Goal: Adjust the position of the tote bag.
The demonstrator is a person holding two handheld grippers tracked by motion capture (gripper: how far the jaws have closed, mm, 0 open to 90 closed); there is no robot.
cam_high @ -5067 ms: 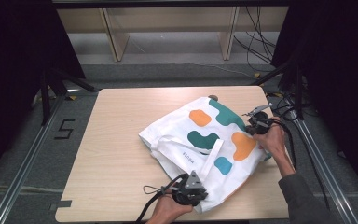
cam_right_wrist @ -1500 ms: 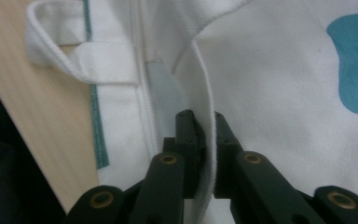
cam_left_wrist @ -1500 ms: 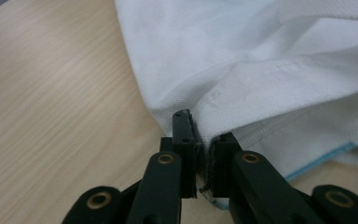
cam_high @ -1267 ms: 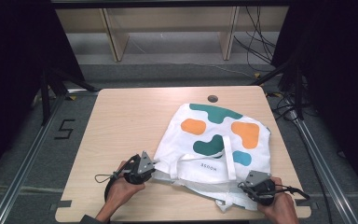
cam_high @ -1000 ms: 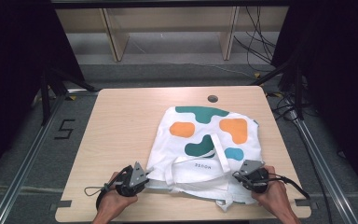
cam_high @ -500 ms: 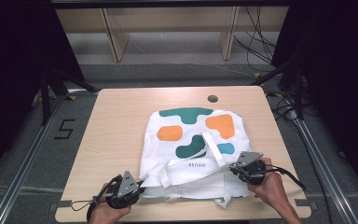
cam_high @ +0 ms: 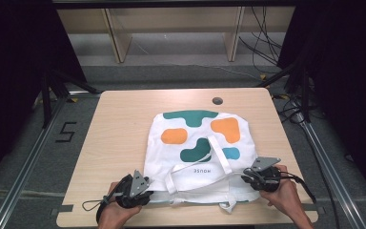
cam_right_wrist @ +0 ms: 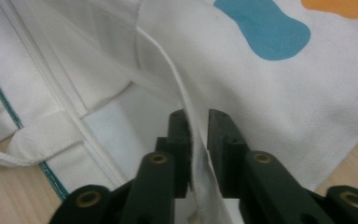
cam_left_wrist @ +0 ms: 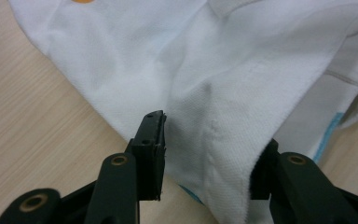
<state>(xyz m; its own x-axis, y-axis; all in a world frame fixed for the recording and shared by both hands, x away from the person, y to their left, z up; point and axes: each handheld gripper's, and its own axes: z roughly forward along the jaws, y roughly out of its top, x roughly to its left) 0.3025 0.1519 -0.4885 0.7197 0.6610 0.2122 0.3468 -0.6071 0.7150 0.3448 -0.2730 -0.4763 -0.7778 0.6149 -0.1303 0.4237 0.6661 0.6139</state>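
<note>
Where the wooden tabletop (cam_high: 119, 129) runs bare along the left half of the high view, there is wide free surface from its far edge down to the near one, and the left gripper (cam_high: 145, 194) sits at the lower left of centre, held in the person's left hand (cam_high: 112, 214) close to the near edge. In the left gripper view its jaws stand well apart and have just been opening; a fold of the white tote bag (cam_high: 198, 157) lies between them, bunched against the right-hand jaw and clear of the left-hand one, so nothing is pinched there.

The bag lies flat in the middle of the frame, its near hem close to the tabletop's near edge, its printed face up with green, orange and blue blobs. A white strap (cam_high: 219, 155) crosses the print diagonally. Bare wood shows beyond the bag's far edge, where a small round hole (cam_high: 217, 100) sits near the far rim.

At the lower right, the right gripper (cam_high: 245, 177) rests at the bag's right near corner, held in the right hand (cam_high: 281, 195). In the right gripper view its jaws are nearly together with a thin edge of fabric (cam_right_wrist: 196, 149) running between them; they have just been easing apart, and I cannot tell whether the pads press on the cloth. A narrow strip of wood remains right of the bag.

Around the tabletop lie grey floor (cam_high: 28, 143), a metal rail (cam_high: 24, 176) on the left, pale shelving (cam_high: 171, 24) behind, and cables (cam_high: 267, 43) at the upper right.
</note>
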